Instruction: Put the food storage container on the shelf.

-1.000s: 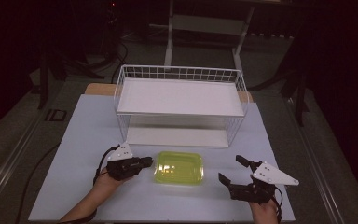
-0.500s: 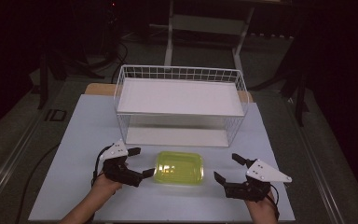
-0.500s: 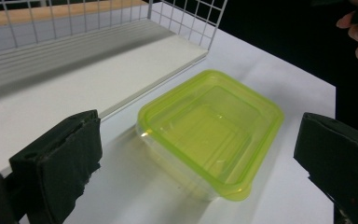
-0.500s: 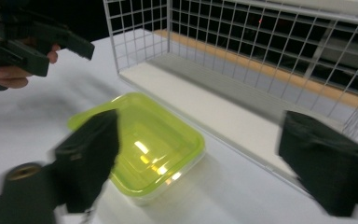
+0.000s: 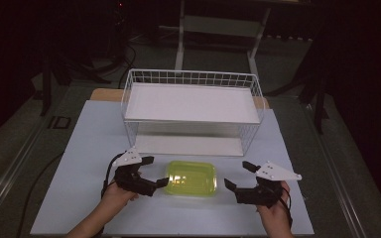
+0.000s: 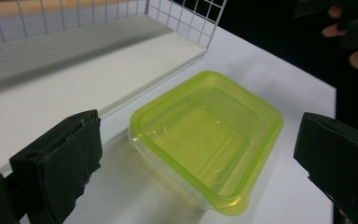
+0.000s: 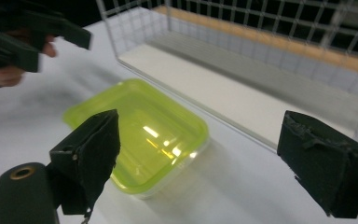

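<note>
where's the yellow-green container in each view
High view: yellow-green container low centre, between the two grippers.
Left gripper view: centre-right, between the jaws.
Right gripper view: centre-left.
Shared landmark: white wire rack just behind it.

Counting what's sitting on the table [image 5: 79, 148] right now: one yellow-green plastic container [image 5: 191, 178], one white wire rack [image 5: 191, 106], and two handheld grippers, left [image 5: 151, 173] and right [image 5: 238, 176].
</note>
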Demonstrator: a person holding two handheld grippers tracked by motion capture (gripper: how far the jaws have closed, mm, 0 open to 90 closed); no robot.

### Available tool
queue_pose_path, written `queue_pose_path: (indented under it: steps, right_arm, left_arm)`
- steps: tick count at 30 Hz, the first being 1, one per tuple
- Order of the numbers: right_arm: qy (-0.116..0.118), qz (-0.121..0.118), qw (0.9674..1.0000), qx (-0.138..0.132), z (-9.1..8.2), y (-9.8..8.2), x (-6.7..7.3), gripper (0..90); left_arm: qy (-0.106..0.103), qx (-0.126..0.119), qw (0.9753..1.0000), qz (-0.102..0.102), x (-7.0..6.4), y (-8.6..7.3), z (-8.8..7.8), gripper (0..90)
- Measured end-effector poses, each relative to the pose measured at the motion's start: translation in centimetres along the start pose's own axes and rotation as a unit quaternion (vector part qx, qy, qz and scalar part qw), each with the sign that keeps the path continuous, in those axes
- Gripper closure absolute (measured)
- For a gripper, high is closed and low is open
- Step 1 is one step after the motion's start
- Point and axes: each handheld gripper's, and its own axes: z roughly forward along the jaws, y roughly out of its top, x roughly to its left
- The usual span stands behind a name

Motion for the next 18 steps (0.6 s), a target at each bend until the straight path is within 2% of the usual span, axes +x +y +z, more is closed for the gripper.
queue_pose_path:
  steps: [1,3,5,6,7,8,9,12,14,16,18]
  right_arm:
    - [0.009,0.017,0.9998,0.01,0.4,0.1,-0.2,11.9]
    - [-0.002,0.052,0.9985,0.016,1.2,0.3,-0.6,11.6]
    - [-0.001,0.089,0.9957,0.027,2.0,0.6,-1.0,11.6]
    - [0.018,0.104,0.994,0.032,2.3,0.6,-1.1,12.0]
    - [0.026,0.115,0.9922,0.04,2.6,0.7,-1.2,13.2]
    - [0.023,0.128,0.9904,0.047,2.9,0.7,-1.2,13.5]
    - [0.031,0.141,0.9879,0.056,3.2,0.7,-1.3,13.7]
    - [0.047,0.185,0.9786,0.077,4.1,0.6,-1.7,15.7]
    - [0.048,0.203,0.974,0.087,4.6,0.5,-1.9,17.0]
    - [0.054,0.229,0.967,0.099,5.0,0.3,-2.1,17.9]
    - [0.072,0.267,0.9548,0.109,5.4,-0.1,-2.5,20.9]
  left_arm:
    - [-0.001,0.003,1.0,-0.009,0.1,0.1,0.0,1.7]
    - [-0.009,0.015,0.9992,-0.036,0.4,0.2,0.1,1.7]
    - [-0.002,0.018,0.9986,-0.049,0.6,0.2,0.2,1.7]
    - [0.002,0.021,0.998,-0.06,0.7,0.2,0.3,1.7]
    - [0.005,0.025,0.997,-0.074,0.9,0.3,0.4,1.7]
    - [0.004,0.027,0.9962,-0.082,1.0,0.3,0.4,1.7]
    - [0.009,0.033,0.9951,-0.092,1.1,0.3,0.5,1.7]
    - [0.009,0.05,0.9917,-0.119,1.3,0.4,1.0,2.3]
    - [0.016,0.063,0.9886,-0.136,1.3,0.4,1.3,4.8]
    - [0.015,0.071,0.9852,-0.155,1.5,0.3,1.7,5.8]
    - [0.015,0.081,0.9815,-0.173,1.6,0.2,2.0,8.8]
